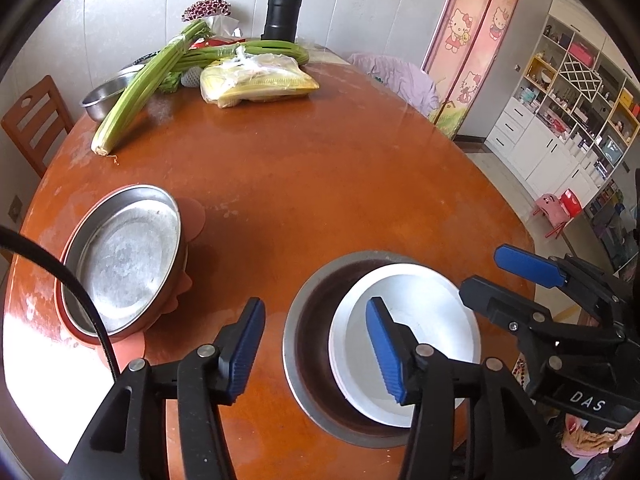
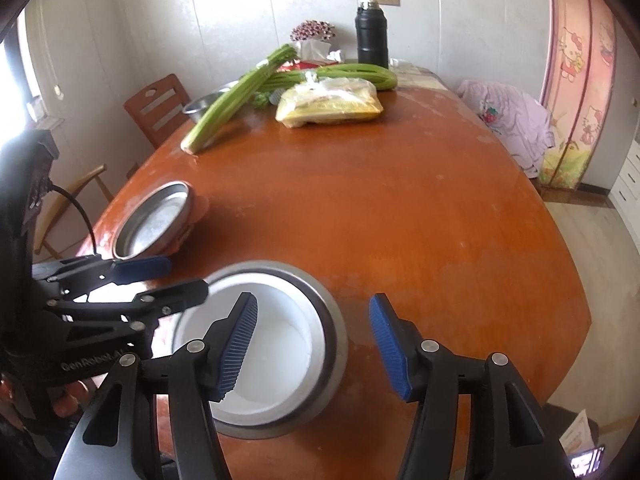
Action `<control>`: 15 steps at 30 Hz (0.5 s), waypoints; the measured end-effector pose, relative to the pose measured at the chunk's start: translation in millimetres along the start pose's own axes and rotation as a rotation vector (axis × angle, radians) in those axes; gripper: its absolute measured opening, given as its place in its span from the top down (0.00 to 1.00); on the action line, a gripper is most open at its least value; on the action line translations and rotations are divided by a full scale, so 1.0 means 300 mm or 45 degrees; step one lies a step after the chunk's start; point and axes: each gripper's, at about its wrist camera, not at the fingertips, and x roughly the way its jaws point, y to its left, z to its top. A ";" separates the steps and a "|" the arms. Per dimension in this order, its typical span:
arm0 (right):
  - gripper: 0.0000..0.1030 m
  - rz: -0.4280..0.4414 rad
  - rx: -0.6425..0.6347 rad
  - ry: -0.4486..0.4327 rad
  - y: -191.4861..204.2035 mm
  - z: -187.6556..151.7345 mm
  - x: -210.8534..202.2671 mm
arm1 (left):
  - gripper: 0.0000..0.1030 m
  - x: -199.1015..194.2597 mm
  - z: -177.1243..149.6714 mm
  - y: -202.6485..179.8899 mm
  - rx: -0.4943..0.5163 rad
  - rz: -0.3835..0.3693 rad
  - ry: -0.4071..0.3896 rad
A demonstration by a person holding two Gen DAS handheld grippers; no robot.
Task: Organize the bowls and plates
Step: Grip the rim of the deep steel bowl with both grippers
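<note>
Ribbed blue pads of the left gripper (image 1: 316, 350) and right gripper (image 2: 316, 348) stand apart, empty, over a round white plate (image 1: 416, 344) nested in a steel bowl (image 1: 304, 320); left, a shallow steel pan (image 1: 120, 264).

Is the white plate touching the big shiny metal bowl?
Touching. The left wrist view shows the round white plate lying inside the wide steel bowl, tilted against its right wall; the right wrist view agrees.
</note>
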 end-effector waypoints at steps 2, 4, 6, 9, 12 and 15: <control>0.41 -0.011 0.000 0.007 -0.003 -0.011 0.005 | 0.49 0.006 -0.007 0.004 0.001 0.000 0.006; 0.41 -0.026 -0.011 0.011 -0.001 -0.022 0.006 | 0.48 0.011 -0.012 0.010 -0.004 0.003 0.012; 0.39 -0.029 -0.017 0.014 -0.002 -0.026 0.010 | 0.48 0.015 -0.016 0.015 -0.006 0.004 0.015; 0.37 -0.035 -0.026 0.006 0.000 -0.031 0.006 | 0.48 0.019 -0.026 0.020 -0.009 0.012 0.020; 0.35 -0.029 -0.031 0.000 -0.002 -0.036 0.005 | 0.47 0.021 -0.033 0.026 -0.013 0.013 0.019; 0.35 -0.039 -0.041 0.005 0.003 -0.048 0.008 | 0.47 0.021 -0.042 0.030 -0.012 0.006 0.017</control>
